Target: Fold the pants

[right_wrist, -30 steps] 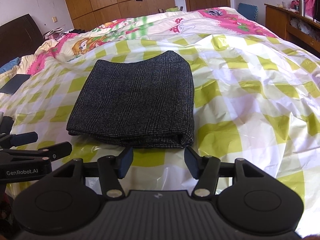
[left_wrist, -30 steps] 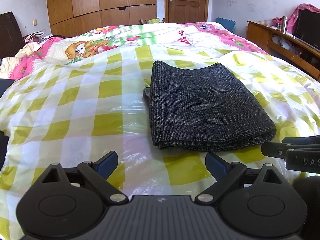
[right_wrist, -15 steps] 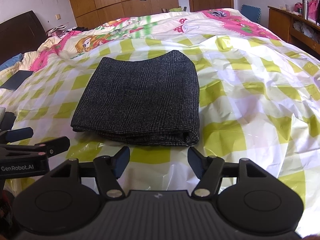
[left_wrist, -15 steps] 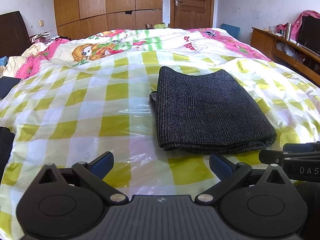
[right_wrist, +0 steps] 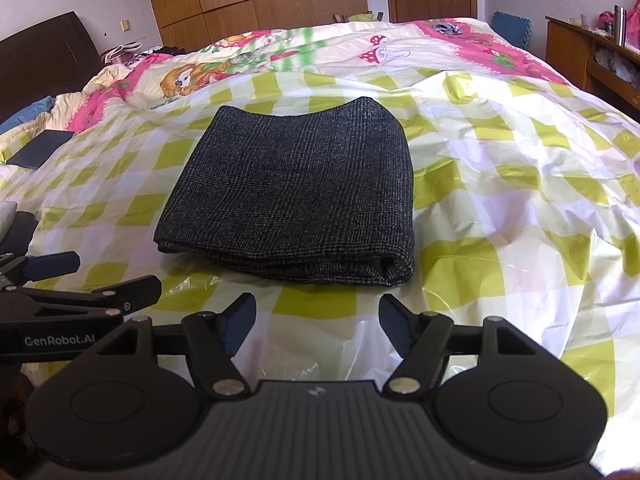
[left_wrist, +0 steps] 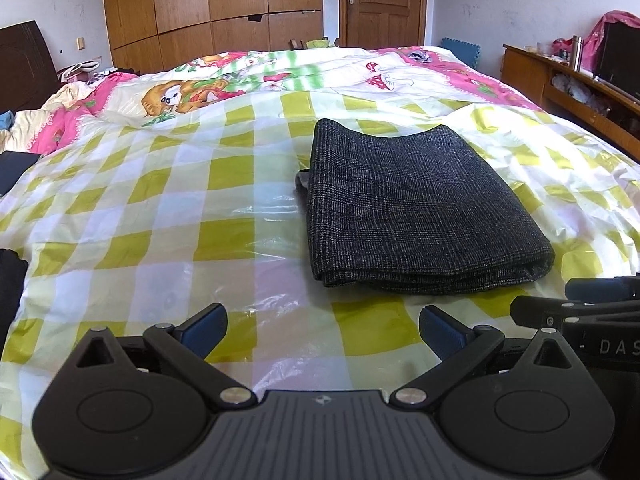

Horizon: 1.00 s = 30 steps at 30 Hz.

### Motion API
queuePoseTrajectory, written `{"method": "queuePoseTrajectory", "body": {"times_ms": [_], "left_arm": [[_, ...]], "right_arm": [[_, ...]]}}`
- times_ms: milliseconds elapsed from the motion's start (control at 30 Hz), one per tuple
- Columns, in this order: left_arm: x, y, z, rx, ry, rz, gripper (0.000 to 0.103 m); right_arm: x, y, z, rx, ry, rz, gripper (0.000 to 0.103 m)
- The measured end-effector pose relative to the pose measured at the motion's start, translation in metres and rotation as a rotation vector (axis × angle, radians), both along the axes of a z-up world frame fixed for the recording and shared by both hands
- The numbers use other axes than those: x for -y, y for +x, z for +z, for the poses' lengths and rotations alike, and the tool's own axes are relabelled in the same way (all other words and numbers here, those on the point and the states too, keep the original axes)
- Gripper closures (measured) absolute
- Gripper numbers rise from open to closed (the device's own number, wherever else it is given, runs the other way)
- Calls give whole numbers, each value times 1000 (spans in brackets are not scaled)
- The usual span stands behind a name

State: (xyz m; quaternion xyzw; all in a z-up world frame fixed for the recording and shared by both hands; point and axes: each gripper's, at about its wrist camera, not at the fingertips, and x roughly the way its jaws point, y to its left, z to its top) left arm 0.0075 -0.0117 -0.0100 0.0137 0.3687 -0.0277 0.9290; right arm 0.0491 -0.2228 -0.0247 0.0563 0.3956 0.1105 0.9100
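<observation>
The pants (left_wrist: 420, 212) are folded up into a neat dark grey rectangle with a fine check weave, lying flat on the bed, roughly mid-bed and a bit to the right in the left wrist view. In the right wrist view the same pants (right_wrist: 296, 196) sit dead ahead, thick folded edge facing the near side. On the left side of the stack a little bit of fabric pokes out from under the top layer.

Under them is a shiny plastic sheet (left_wrist: 168, 216) with a yellow-green and white check, pretty crinkly. Farther back there's a cartoon quilt (left_wrist: 248, 76) in pink, green and white.

The left claw (left_wrist: 322, 328) hangs over the sheet just near of the pants, fingers wide apart, nothing in it and not touching the fabric. The right claw (right_wrist: 314, 318) is the same deal: spread apart, empty, just short of the near edge of the pants.

Far end of the room has a wooden wardrobe (left_wrist: 208, 4) and a door (left_wrist: 382, 4); a wooden sideboard (left_wrist: 560, 80) runs along the right.
</observation>
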Motion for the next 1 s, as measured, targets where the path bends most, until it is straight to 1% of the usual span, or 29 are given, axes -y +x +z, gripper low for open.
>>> {"method": "queuePoseTrajectory", "body": {"times_ms": [1000], "left_arm": [[2, -6, 1, 6, -9, -12, 0]], "right_arm": [[-6, -2, -2, -4, -15, 21, 33]]}}
